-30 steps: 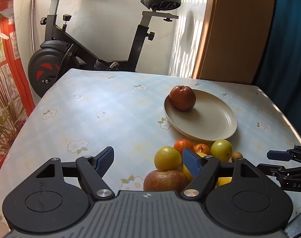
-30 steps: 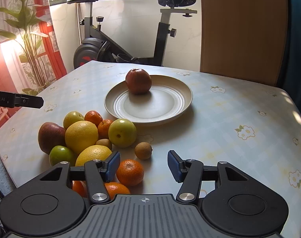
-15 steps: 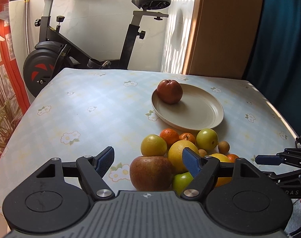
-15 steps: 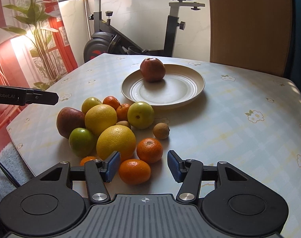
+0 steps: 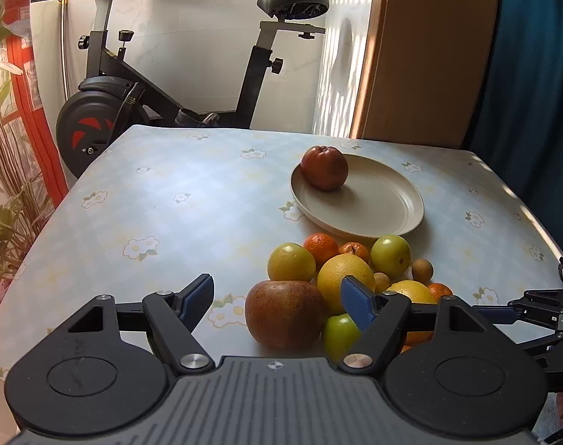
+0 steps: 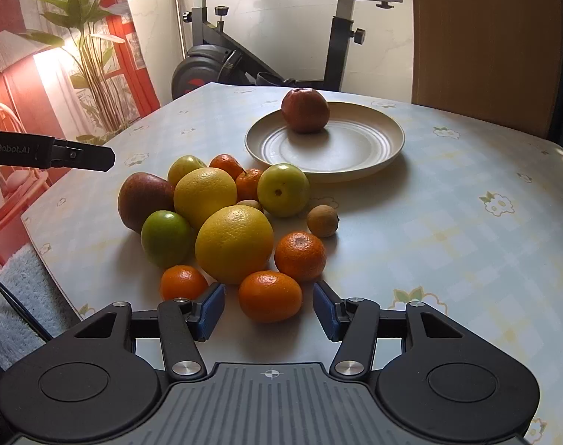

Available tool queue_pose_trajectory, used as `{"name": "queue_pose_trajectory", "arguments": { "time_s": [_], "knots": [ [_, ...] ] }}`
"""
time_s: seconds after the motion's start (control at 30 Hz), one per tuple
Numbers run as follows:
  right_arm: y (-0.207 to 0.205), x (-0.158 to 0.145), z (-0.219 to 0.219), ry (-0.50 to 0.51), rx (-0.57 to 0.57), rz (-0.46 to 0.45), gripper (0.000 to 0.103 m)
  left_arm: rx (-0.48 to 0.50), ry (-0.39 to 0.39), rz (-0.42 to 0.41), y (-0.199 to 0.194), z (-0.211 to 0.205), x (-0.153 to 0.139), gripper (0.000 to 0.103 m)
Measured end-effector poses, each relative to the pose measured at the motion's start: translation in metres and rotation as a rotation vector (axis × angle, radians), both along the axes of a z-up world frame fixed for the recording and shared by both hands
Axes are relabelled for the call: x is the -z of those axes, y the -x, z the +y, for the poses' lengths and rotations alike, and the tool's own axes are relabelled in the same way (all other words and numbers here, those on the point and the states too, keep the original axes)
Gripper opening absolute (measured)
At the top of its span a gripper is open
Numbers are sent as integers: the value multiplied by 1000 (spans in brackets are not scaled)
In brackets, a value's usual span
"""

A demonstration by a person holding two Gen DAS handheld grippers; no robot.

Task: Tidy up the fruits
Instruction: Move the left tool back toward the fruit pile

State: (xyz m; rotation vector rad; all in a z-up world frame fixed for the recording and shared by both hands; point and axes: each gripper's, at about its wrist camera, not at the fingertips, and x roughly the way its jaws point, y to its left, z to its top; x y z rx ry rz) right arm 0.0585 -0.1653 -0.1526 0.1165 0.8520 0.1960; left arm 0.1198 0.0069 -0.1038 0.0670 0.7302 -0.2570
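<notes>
1 red apple (image 6: 305, 110) on the plate (image 6: 359, 155), at its far edge; the rest of the fruit pile (image 6: 222, 215) bunched on the table (image 6: 448, 222) just in front of the plate, so barely begun. Right gripper (image 6: 269, 306) open, jaws either side of the nearest mandarin (image 6: 270, 296), not pressing. Left gripper (image 5: 277, 298) open wider, near a brown apple (image 5: 285, 313). Only from the right: 3 front mandarins, largely hidden from the left.

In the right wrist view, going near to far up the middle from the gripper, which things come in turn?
Right gripper → small orange mandarin → large yellow citrus → round green-yellow fruit → cream round plate → dark red apple.
</notes>
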Motion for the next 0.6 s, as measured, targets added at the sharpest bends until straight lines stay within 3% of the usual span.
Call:
{"name": "queue_pose_trajectory", "arguments": {
  "time_s": [0.27, 0.6],
  "knots": [
    [-8, 10, 0, -13, -6, 22, 49, 46, -16, 27, 5, -5, 8, 78],
    [-10, 16, 0, -14, -6, 24, 40, 130, -64, 37, 14, -20, 14, 78]
  ]
}}
